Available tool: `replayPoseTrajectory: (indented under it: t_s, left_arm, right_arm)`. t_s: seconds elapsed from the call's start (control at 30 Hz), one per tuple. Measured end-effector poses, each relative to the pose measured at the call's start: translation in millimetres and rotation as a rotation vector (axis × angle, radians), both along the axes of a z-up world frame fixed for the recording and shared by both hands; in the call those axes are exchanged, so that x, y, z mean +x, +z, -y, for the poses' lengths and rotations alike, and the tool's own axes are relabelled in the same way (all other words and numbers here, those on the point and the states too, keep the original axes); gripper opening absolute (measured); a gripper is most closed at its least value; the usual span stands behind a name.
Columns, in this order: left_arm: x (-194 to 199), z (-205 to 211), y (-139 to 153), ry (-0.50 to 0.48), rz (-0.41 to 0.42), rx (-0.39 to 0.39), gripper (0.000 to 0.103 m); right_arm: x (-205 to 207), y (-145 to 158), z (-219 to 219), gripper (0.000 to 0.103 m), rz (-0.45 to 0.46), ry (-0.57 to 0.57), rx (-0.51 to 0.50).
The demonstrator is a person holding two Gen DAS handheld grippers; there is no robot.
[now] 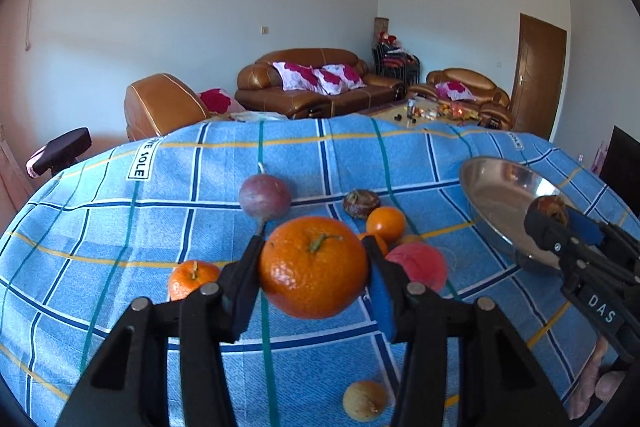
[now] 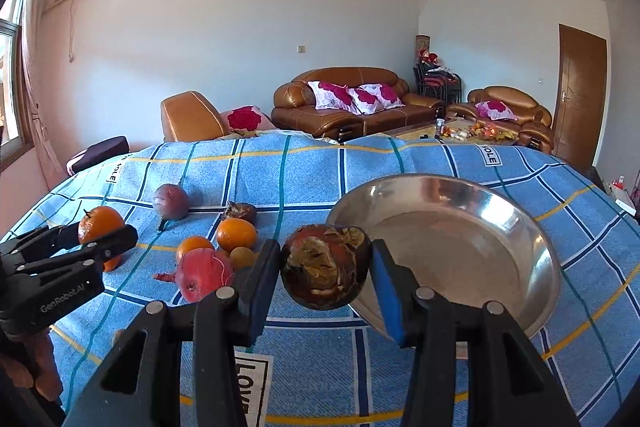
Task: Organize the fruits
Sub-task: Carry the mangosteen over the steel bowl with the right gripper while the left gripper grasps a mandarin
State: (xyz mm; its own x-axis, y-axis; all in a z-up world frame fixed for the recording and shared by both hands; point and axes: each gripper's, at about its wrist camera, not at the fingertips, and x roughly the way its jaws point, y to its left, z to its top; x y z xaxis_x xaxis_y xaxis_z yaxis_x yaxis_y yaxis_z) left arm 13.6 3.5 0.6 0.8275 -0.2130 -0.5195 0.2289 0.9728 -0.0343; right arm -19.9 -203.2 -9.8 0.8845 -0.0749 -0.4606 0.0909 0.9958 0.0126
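Note:
My left gripper is shut on a large orange and holds it above the blue checked cloth. My right gripper is shut on a dark brown wrinkled fruit, held beside the near left rim of the empty steel bowl. The left gripper with its orange also shows at the left of the right wrist view. The right gripper shows over the bowl in the left wrist view. Loose on the cloth lie a purple passion fruit, small oranges, a red apple and another brown fruit.
A small orange lies left of the left gripper and a pale yellow fruit near the front edge. Brown leather sofas and a cluttered coffee table stand beyond the table. A door is at the far right.

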Motion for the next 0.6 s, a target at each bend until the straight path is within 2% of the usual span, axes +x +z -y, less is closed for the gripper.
replayPoseTrajectory:
  t_s: [0.1,0.3,0.43,0.6]
  left_arm:
    - [-10,3,6,0.009,0.022,-0.025,0.050]
    - [-21,25,4,-0.012,0.018,-0.010,0.050]
    - [-27,37,6,-0.027,0.024,-0.023,0.050]
    - [-35,64,4,-0.066,0.019,-0.005,0.050]
  right_arm:
    - [-3,3,0,0.048,0.013,-0.016,-0.021]
    - [-6,7,5,0.048,0.028,-0.049,-0.050]
    - [-7,9,16,0.048,0.032,-0.071,-0.048]
    - [-7,8,36,0.048,0.029,-0.105,-0.096]
